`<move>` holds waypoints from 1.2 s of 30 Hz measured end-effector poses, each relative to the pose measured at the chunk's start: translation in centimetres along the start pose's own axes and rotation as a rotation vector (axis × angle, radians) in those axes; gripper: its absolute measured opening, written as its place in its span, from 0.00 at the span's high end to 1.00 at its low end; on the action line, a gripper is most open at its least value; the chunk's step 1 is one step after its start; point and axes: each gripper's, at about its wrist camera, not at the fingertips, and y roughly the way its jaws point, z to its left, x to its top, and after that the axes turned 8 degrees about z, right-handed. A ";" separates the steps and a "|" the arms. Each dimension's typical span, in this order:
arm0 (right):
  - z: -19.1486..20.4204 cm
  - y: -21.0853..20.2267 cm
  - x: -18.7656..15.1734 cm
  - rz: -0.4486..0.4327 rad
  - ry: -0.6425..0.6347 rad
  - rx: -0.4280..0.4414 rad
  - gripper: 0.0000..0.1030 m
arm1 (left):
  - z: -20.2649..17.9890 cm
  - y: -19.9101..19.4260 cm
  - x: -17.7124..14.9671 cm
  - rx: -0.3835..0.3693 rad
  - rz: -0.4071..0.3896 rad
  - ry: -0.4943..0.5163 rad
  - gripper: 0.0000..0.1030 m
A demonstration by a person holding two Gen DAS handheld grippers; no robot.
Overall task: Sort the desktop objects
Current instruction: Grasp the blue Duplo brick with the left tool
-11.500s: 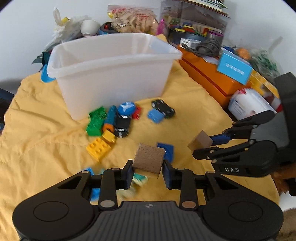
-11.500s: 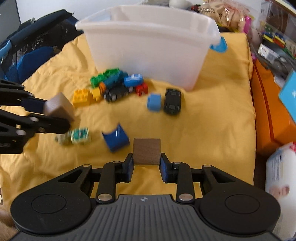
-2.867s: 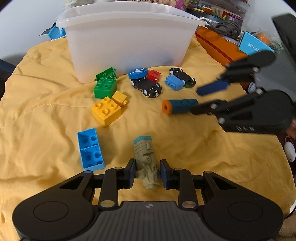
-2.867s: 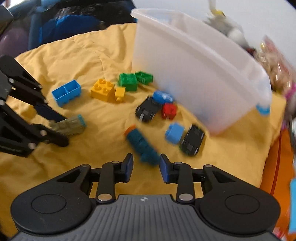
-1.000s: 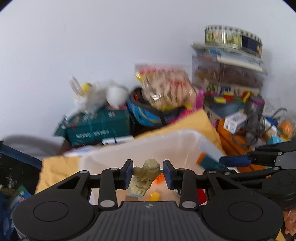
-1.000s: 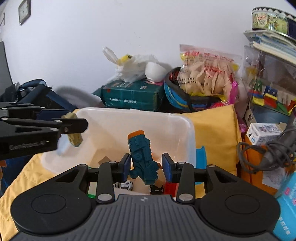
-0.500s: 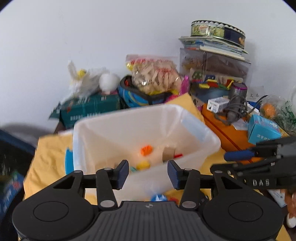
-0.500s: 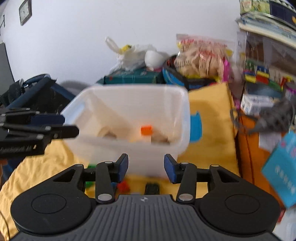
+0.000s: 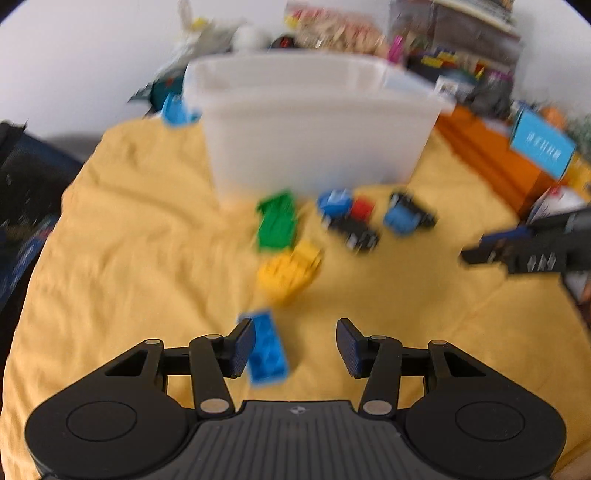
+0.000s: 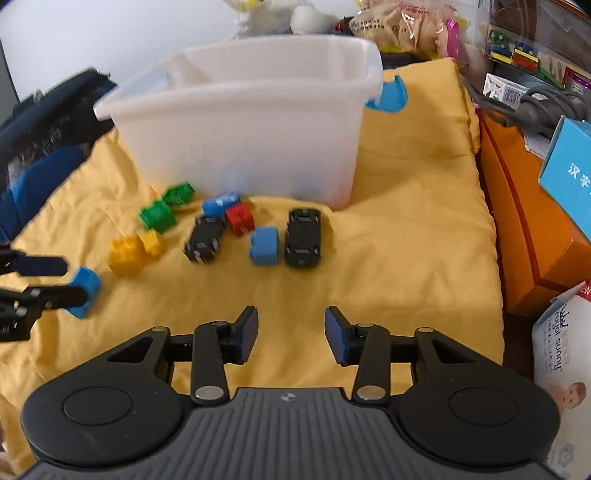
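Setting: we log a home play corner. Evidence: yellow quilted cloth [image 10: 406, 206] as the surface, plastic toy bricks [image 10: 125, 253], 2 toy cars [image 10: 303, 238], a white storage bin [image 10: 251, 122], a snack bag [image 10: 402, 24], a baby-wipes pack [image 10: 563, 354].

Bright, even daylight; left view motion-blurred, right mostly sharp, fisheye-bent edges.

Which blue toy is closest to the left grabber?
The flat blue brick. It lies right by the left gripper, beside its left fingertip. The other blue pieces, the rounded blue block and the small blue piece, sit farther off near the white bin.
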 end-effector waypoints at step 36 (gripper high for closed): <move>1.1 1.4 1.5 -0.008 0.001 0.007 0.62 | -6.9 -1.1 -1.1 -0.173 -0.021 0.262 0.63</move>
